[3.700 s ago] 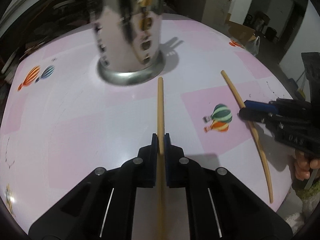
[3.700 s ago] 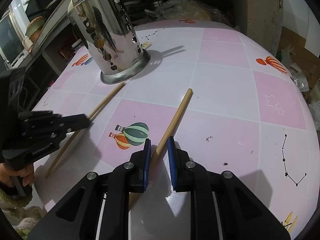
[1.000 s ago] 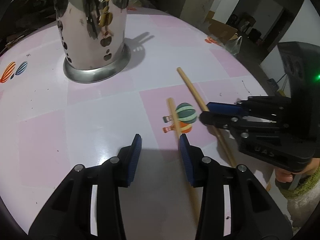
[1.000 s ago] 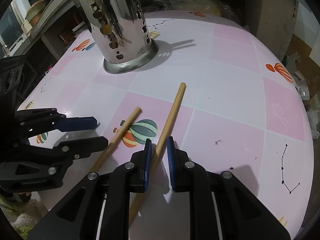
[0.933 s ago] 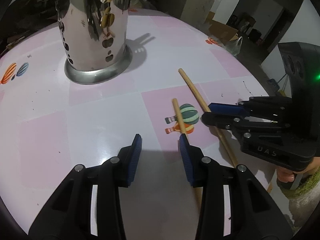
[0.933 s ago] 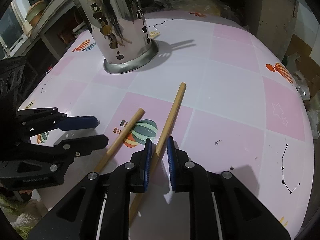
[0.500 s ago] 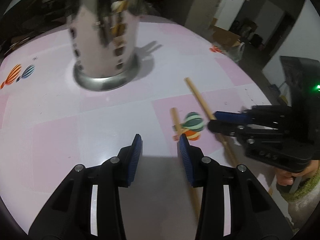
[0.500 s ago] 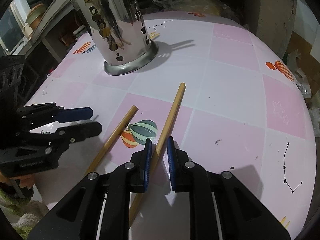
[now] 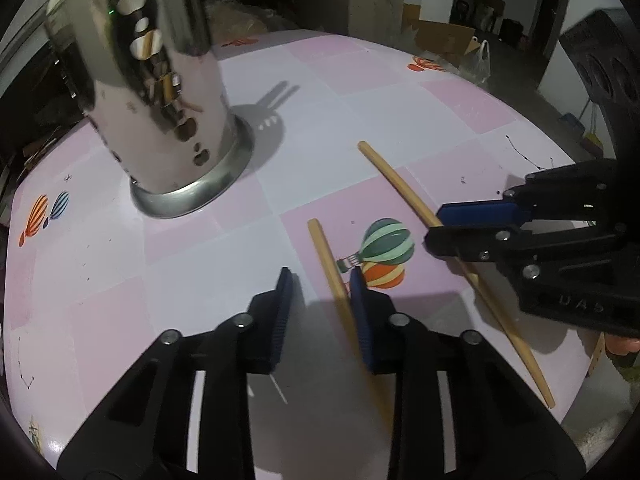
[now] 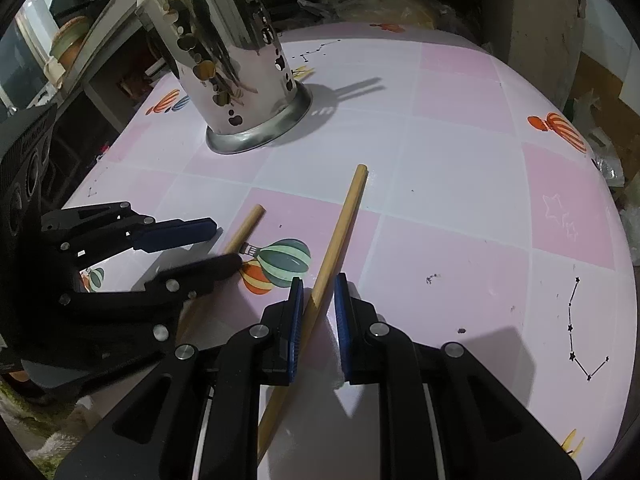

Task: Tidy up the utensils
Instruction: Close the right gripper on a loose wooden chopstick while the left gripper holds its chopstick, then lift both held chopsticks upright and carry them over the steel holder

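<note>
Left wrist view: the shorter chopstick point(image 9: 332, 268) lies flat on the pink-and-white table point(image 9: 200, 264), just inside the right pad of the left gripper point(image 9: 320, 300), whose jaws have just been closing but still stand apart, with a clear gap on the left pad's side, so nothing is clamped yet. The longer chopstick point(image 10: 340, 232) lies close beside it across the balloon print point(image 10: 280, 264), running between the narrow jaws of the right gripper point(image 10: 318, 304); whether both pads actually press it I cannot tell. The steel utensil holder point(image 9: 160, 100) stands upright farther back, well apart from both sticks. The risk I see is that the left jaws meet the stick off-centre, so it may roll or skid sideways, possibly into the other chopstick, or pivot once lifted.
</note>
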### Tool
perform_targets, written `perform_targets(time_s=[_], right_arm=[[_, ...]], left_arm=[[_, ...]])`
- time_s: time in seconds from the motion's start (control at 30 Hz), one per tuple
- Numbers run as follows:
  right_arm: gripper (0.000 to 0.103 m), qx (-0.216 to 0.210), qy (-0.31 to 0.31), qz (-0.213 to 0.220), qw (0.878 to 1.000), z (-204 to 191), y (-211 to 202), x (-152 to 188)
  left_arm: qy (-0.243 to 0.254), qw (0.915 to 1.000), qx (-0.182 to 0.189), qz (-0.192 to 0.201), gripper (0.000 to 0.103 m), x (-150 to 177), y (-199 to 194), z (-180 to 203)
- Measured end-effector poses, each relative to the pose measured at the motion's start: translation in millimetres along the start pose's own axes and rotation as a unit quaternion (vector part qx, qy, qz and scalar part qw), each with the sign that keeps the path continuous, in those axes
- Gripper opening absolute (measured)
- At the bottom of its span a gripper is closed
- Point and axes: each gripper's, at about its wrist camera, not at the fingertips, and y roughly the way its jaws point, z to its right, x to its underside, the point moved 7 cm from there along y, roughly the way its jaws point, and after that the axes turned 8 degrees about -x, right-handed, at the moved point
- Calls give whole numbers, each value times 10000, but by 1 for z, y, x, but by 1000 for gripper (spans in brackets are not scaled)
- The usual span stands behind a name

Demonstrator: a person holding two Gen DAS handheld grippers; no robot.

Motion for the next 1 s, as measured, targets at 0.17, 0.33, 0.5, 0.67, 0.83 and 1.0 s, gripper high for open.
perform_targets(time_s=[0.17, 0.33, 0.5, 0.67, 0.83, 1.0], right_arm=[[18, 29, 26, -56, 10000, 3, 1, -4], [25, 82, 113, -89, 9999, 5, 4, -14], [25, 364, -40, -145, 9992, 0, 13, -24], [23, 648, -131, -193, 9976, -3, 17, -28], [11, 719, 82, -191, 9972, 4, 16, -30], [7, 520, 311, -146, 9981, 7, 14, -32]], left_arm=[[-164, 9998, 36, -62, 11, -1, 0, -10], [-205, 9997, 30, -114, 11, 1, -1, -14], [-129, 9999, 8, -107, 11, 0, 2, -15], [-124, 9999, 19, -60, 11, -1, 2, -16], [-163, 9999, 58, -10, 8, -1, 2, -16], [-267, 9995, 156, 19, 6, -1, 2, -20]])
